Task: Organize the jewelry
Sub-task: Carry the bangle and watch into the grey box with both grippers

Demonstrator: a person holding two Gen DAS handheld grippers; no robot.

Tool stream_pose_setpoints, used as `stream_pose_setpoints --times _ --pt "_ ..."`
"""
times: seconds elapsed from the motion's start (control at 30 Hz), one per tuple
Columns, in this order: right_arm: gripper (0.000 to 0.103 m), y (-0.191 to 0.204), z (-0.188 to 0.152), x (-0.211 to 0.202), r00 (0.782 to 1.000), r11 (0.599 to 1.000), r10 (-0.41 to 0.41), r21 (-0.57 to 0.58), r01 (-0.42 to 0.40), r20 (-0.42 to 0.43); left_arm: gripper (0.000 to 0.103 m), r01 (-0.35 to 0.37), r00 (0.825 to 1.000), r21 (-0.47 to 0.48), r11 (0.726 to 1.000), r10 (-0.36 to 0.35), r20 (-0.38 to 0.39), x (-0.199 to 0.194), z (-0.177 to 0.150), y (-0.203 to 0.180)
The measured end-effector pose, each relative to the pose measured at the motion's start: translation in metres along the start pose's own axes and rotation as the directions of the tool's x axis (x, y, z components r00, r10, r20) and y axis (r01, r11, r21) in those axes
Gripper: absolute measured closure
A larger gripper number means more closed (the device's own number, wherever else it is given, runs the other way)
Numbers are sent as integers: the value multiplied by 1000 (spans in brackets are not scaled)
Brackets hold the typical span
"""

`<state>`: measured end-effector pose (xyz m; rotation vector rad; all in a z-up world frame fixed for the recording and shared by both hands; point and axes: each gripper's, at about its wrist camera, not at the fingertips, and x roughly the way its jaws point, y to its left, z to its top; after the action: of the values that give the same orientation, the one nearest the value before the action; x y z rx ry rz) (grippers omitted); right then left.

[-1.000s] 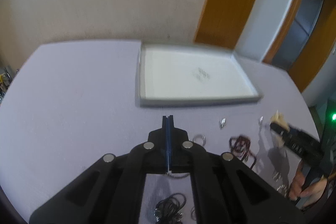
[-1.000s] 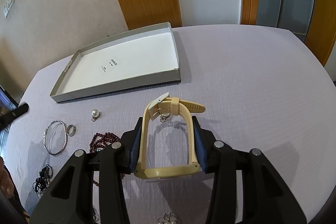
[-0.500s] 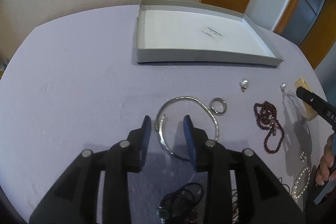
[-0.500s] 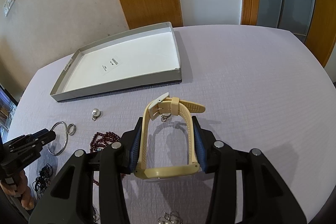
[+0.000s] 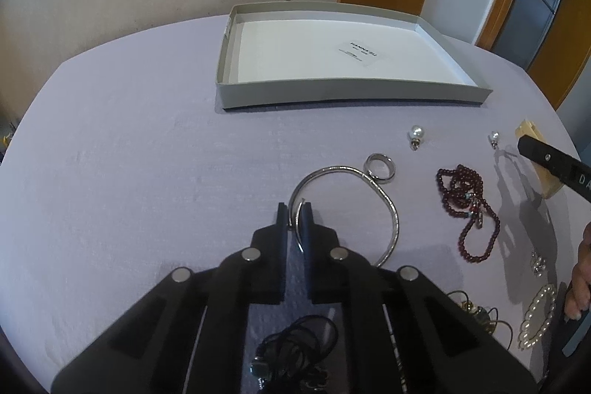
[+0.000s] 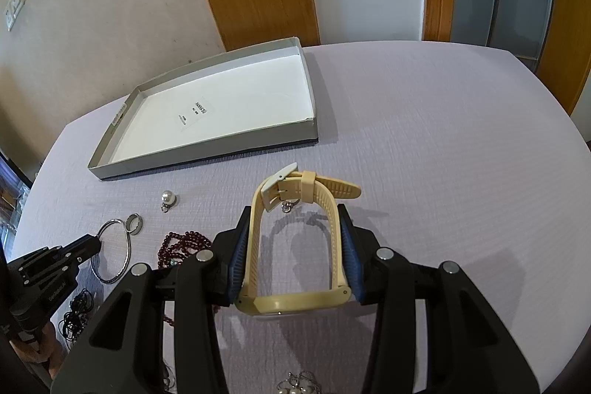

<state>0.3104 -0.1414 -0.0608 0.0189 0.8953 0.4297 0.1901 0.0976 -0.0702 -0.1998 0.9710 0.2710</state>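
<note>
- Silver open bangle (image 5: pixel 343 205) lies on the lilac tablecloth (image 5: pixel 147 154); one end of it sits between the fingers of the left gripper (image 5: pixel 294 215), which are drawn nearly together around the wire — whether the pads press on it cannot be told.
- Steel ring (image 5: pixel 379 166) touches the far curve of the bangle, just ahead and right of the left fingertips.
- Dark red bead string (image 5: pixel 467 205) lies farther right of the left gripper; two pearl earrings (image 5: pixel 415 134) lie ahead of it, apart from each other.
- Black cord tangle (image 5: pixel 295 349) shows under the left gripper's body, near the camera.
- Pearl bracelet (image 5: pixel 537 316) lies at the far right, close to the person's fingers.
- Right gripper (image 6: pixel 294 220) pinches a cream rubber watch (image 6: pixel 295 239) — strap sides pressed by both blue pads, case toward the camera, buckle end pointing away, raised off the cloth.
- Shallow grey box (image 6: pixel 207 157), white inside with a small label, sits ahead and left of the right gripper, well beyond the watch; nothing else lies in it.
</note>
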Motion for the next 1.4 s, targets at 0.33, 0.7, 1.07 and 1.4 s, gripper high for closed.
stream_pose_setpoints --times 0.33,0.7,1.07,1.4 --pt "58 1 2 -2 1000 1000 7 2 -7 4 96 38 996 -12 999 -37 76 -29 10 6" --pt "58 8 11 -9 1000 1000 17 -11 -17 23 96 30 993 -24 999 -27 117 -41 34 4" --pt "58 21 29 -14 998 999 26 -37 -24 53 96 14 992 -49 999 -8 127 -38 56 7" --pt "58 38 51 -7 997 997 22 -77 -16 70 96 1 990 -65 998 8 138 -28 78 12"
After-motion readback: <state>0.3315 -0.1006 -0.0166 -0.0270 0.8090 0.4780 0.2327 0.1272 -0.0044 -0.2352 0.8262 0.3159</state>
